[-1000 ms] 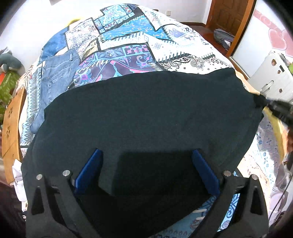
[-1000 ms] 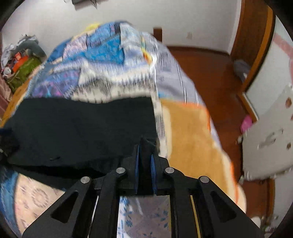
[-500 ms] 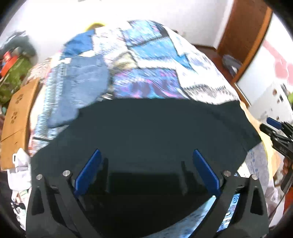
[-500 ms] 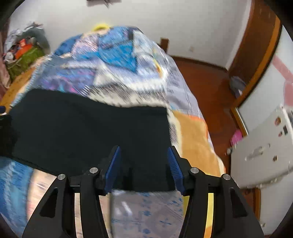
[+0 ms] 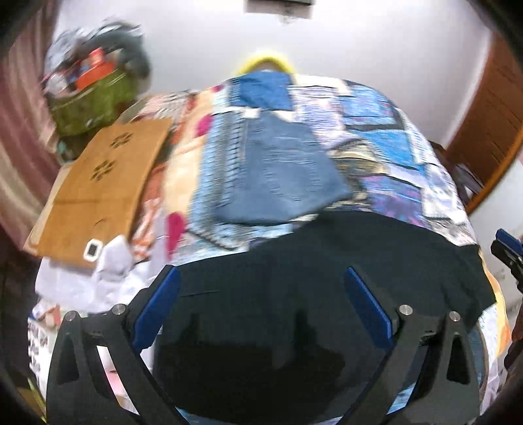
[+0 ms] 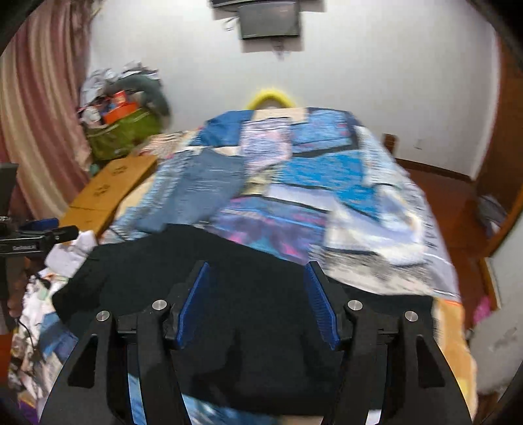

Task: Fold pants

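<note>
Lying flat across the near end of the patchwork quilt (image 6: 353, 183), the black pants (image 5: 327, 261) formed a broad dark rectangle, with neither tool gripping them. A second earlier the right gripper (image 6: 258, 300) had been pinched tight on a corner of the fabric; half a second ago its blue pads had already parted, and now they stood wide apart above the cloth with nothing between them. The left gripper (image 5: 261, 300) was spread wide throughout and held nothing either. Both cameras had tipped upward since then, so the far wall and the wall-mounted screen (image 6: 269, 21) came into view, and the blur suggested that both tools were lifting away from the garment.

That change read as the end of a fold: the cloth had been carried over, laid down and let go. The pants appeared doubled, though how many layers lay there could not be told from the dark surface. A folded pair of blue jeans (image 5: 281, 173) sat just beyond the pants on the quilt, its near edge touching or slightly overlapped by the black fabric. A wooden board (image 5: 101, 186) lay at the left edge of the bed. The likely next step was another fold or a smoothing pass.
</note>
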Demonstrator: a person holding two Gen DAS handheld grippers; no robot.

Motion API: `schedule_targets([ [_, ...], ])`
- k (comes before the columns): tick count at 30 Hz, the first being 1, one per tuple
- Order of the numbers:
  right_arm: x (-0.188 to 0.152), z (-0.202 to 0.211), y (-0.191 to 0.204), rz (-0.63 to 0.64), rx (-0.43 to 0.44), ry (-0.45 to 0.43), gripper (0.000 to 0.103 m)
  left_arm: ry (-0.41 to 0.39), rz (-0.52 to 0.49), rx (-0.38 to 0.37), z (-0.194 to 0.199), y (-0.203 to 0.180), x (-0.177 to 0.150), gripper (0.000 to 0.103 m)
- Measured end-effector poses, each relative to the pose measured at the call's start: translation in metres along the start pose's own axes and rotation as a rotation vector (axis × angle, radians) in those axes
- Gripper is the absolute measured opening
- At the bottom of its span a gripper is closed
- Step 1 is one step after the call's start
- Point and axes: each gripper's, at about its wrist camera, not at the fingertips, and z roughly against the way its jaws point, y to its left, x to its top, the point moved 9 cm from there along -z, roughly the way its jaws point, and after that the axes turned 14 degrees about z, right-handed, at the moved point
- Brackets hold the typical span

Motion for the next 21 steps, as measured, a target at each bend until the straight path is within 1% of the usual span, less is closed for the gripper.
schedule_targets([
  [1,0.004,-0.01,0.01,0.006,0.018,0.006,0.056,0.006,0.023,0.019,-0.004,0.018,0.003,0.101],
  [3,0.011,-0.029,0.031,0.03,0.056,0.019,0.056,0.016,0.048,0.046,-0.012,0.042,0.004,0.101],
  [5,0.016,-0.045,0.046,0.061,0.076,0.035,0.056,0.04,0.071,0.077,-0.023,0.067,0.004,0.101],
  [7,0.02,-0.06,0.058,0.093,0.088,0.063,0.056,0.073,0.088,0.1,-0.039,0.088,0.001,0.101],
  [9,0.022,-0.078,0.062,0.118,0.093,0.099,0.056,0.116,0.101,0.107,-0.054,0.103,-0.004,0.101],
  [14,0.023,-0.115,0.07,0.124,0.114,0.175,0.056,0.214,0.166,0.042,-0.092,0.122,-0.019,0.1],
  [16,0.028,-0.127,0.074,0.13,0.136,0.196,0.056,0.261,0.179,0.019,-0.108,0.123,-0.025,0.097],
  [20,0.04,-0.153,0.077,0.174,0.149,0.23,0.056,0.319,0.155,0.007,-0.126,0.117,-0.037,0.095],
  [21,0.042,-0.16,0.079,0.188,0.157,0.243,0.056,0.329,0.148,0.002,-0.129,0.116,-0.039,0.092],
])
